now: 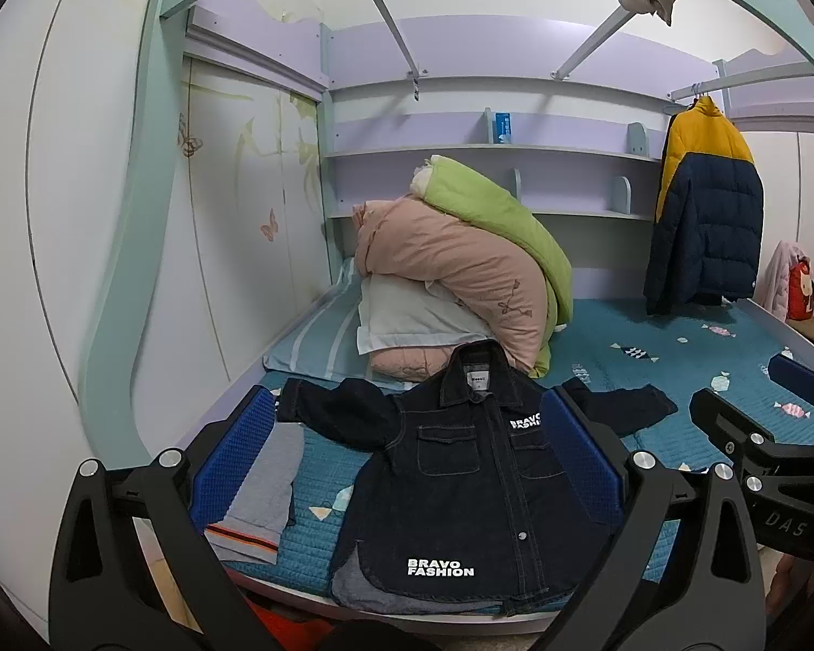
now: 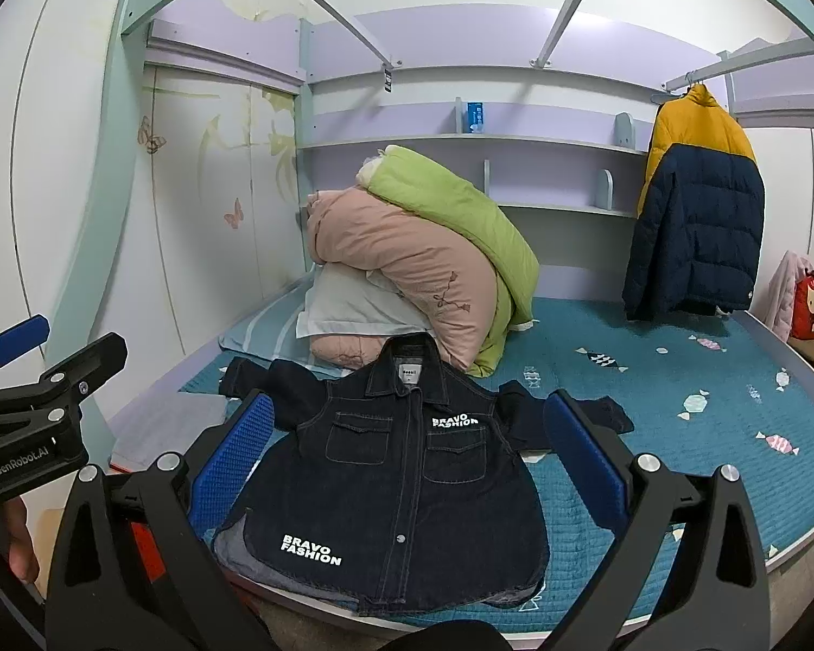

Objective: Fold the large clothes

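Note:
A dark denim jacket [image 1: 461, 477] printed "BRAVO FASHION" lies flat, front up and buttoned, sleeves spread, near the front edge of the bed; it also shows in the right wrist view [image 2: 401, 483]. My left gripper [image 1: 407, 434] is open and empty, held above and in front of the jacket. My right gripper [image 2: 409, 434] is open and empty too, hovering over the jacket's front. The right gripper also appears at the right of the left wrist view [image 1: 754, 407], and the left gripper at the left of the right wrist view [image 2: 54, 347].
A folded grey garment [image 1: 266, 493] lies left of the jacket. Rolled pink and green quilts [image 1: 461, 266] and a pillow sit behind it on the teal bedspread [image 1: 705, 380]. A yellow-navy puffer jacket [image 1: 705, 206] hangs at the right. Wardrobe doors [image 1: 233, 217] stand left.

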`<state>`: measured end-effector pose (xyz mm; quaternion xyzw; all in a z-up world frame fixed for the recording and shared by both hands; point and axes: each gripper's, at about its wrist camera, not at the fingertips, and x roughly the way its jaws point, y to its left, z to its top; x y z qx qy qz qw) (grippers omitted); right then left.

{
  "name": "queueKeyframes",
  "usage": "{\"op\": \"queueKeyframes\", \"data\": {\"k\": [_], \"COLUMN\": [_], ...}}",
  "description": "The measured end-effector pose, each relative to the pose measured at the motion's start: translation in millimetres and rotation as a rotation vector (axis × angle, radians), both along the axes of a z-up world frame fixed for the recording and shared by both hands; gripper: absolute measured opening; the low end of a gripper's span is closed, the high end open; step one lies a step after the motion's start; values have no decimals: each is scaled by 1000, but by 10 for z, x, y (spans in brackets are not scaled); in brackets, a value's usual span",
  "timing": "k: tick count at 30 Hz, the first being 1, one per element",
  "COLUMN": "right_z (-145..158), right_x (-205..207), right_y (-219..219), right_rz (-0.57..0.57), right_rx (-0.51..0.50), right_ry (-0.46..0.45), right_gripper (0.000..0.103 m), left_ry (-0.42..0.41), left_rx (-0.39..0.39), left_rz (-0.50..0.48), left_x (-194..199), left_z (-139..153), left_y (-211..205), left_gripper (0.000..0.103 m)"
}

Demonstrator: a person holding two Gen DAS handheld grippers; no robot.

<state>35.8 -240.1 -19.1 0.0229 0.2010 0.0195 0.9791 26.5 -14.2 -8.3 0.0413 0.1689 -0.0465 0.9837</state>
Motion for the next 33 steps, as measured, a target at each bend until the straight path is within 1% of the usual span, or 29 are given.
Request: {"op": "queueKeyframes", "data": {"k": [11, 33], "right_z": [-23, -13], "right_x": [-4, -25], "right_y": [-16, -33], "right_rz": [1, -6], "right_rx": [0, -1], "right_ry": [0, -7], "right_gripper": [96, 96], "left_ry": [-4, -3], "left_rx": [2, 0], "left_rz": [-7, -8], "left_x": [-19, -39], "left_z": [-31, -4], "left_y": [-49, -52], "left_gripper": [98, 98]}}
